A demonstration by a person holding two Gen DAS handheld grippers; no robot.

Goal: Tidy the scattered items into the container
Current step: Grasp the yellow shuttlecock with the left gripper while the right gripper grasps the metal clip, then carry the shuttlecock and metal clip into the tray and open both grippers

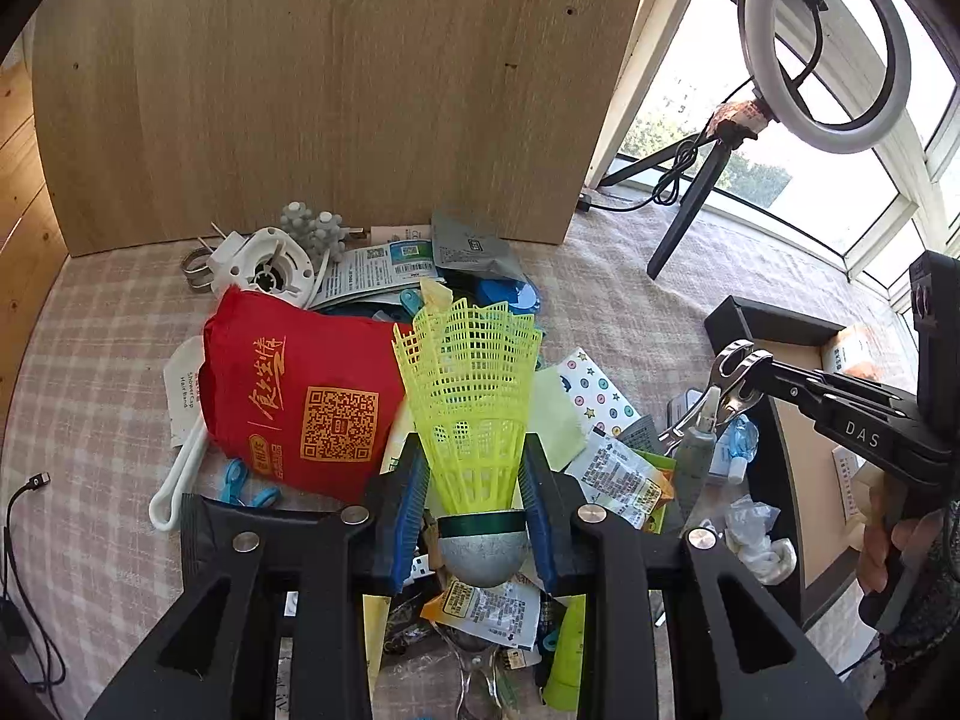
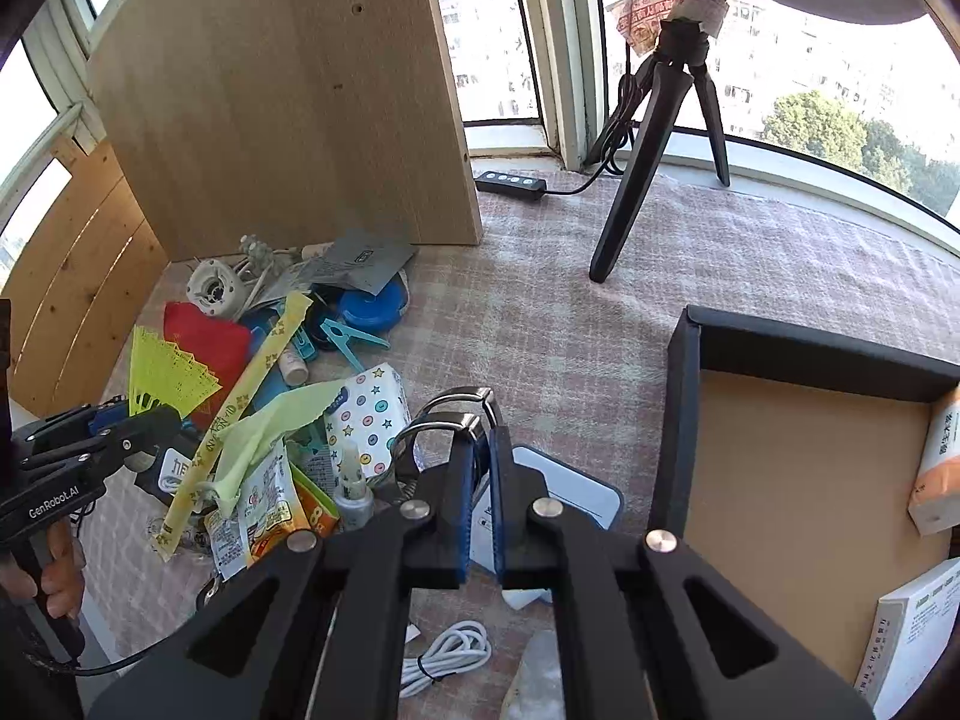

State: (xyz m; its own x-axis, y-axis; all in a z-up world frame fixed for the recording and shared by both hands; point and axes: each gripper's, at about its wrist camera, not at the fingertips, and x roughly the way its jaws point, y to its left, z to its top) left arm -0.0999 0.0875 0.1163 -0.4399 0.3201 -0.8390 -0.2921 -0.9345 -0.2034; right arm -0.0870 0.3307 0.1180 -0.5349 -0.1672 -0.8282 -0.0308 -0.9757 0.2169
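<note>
The left hand-held gripper point(image 1: 474, 510) pinches a yellow shuttlecock point(image 1: 471, 396) low on its skirt, just above the green band and grey rounded base, with the net skirt standing up between the blue pads; it hangs over the pile of loose items, a red pouch point(image 1: 300, 384) just to its left, a white round plastic part point(image 1: 273, 264) and printed packets farther off against the wooden board point(image 1: 336, 78), and a star-patterned tissue pack point(image 1: 594, 390) to the right. The right hand-held gripper point(image 2: 480, 468) has its blue pads pressed nearly together on a metal clip point(image 2: 456, 414), whose silver loops stick out past the fingertips; in the left wrist view the same clip point(image 1: 735, 366) shows at the tip of that gripper above the right edge of the pile; a small white bottle point(image 2: 353, 480) and snack packets lie just left of it, a coiled white cable point(image 2: 447, 654) near, below the pads. The black box point(image 2: 684, 420) with a brown floor sits to the right on the checked cloth of the worktop point(image 2: 570, 312), already holding a few cartons along its right side; a ring light's tripod point(image 2: 654, 120) stands far, by the window.
</note>
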